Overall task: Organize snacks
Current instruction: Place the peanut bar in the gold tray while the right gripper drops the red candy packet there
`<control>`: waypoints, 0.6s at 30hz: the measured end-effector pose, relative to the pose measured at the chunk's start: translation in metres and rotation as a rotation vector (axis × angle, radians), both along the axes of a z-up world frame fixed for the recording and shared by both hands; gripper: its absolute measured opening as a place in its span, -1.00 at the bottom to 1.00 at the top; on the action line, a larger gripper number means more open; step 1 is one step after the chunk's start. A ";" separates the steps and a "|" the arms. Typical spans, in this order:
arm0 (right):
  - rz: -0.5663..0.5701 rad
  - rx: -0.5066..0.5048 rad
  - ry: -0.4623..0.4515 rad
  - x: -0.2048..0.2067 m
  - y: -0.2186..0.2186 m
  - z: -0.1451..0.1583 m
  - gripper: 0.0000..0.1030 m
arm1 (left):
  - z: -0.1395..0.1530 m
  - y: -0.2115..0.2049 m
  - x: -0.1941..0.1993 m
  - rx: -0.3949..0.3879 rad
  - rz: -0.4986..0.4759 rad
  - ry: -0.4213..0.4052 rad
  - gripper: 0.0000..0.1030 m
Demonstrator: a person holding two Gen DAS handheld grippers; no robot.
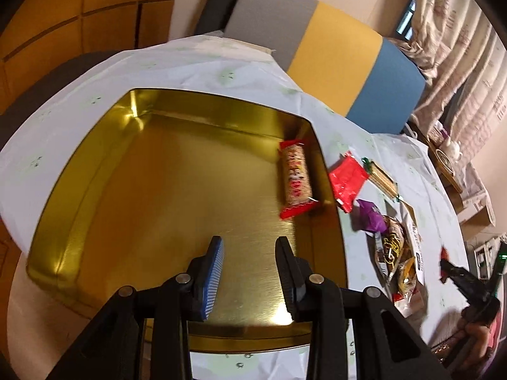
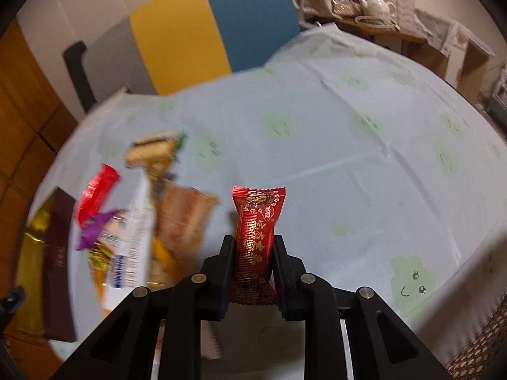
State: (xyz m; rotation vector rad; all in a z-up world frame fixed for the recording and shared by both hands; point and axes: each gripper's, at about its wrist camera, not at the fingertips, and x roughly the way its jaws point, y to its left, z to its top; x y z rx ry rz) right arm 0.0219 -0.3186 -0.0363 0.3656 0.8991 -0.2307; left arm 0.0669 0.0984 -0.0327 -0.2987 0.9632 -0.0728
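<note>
In the left wrist view my left gripper hangs open over the bare floor of a gold tin, with nothing between its fingers. One red-ended rice bar lies against the tin's right wall. Loose snacks lie on the tablecloth to the right of the tin: a red packet, a biscuit pack and a purple wrapper. My right gripper is shut on a red packet with gold print, held upright above the cloth. The same gripper shows small at the far right of the left wrist view.
The snack pile lies left of the right gripper, with the tin's edge beyond it. A chair with a grey, yellow and blue back stands behind the table. A shelf with a white teapot stands at the back right.
</note>
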 end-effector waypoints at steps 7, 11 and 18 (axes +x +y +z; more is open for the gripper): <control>0.233 0.023 -0.102 0.005 0.070 0.041 -0.56 | -0.002 0.014 -0.008 0.010 0.042 -0.008 -0.34; 0.422 0.059 -0.112 0.014 0.136 0.051 -0.56 | -0.006 0.022 -0.010 0.005 0.053 0.002 -0.34; 0.671 0.109 -0.085 0.031 0.243 0.051 -0.56 | -0.005 0.031 -0.015 0.005 0.065 -0.013 -0.34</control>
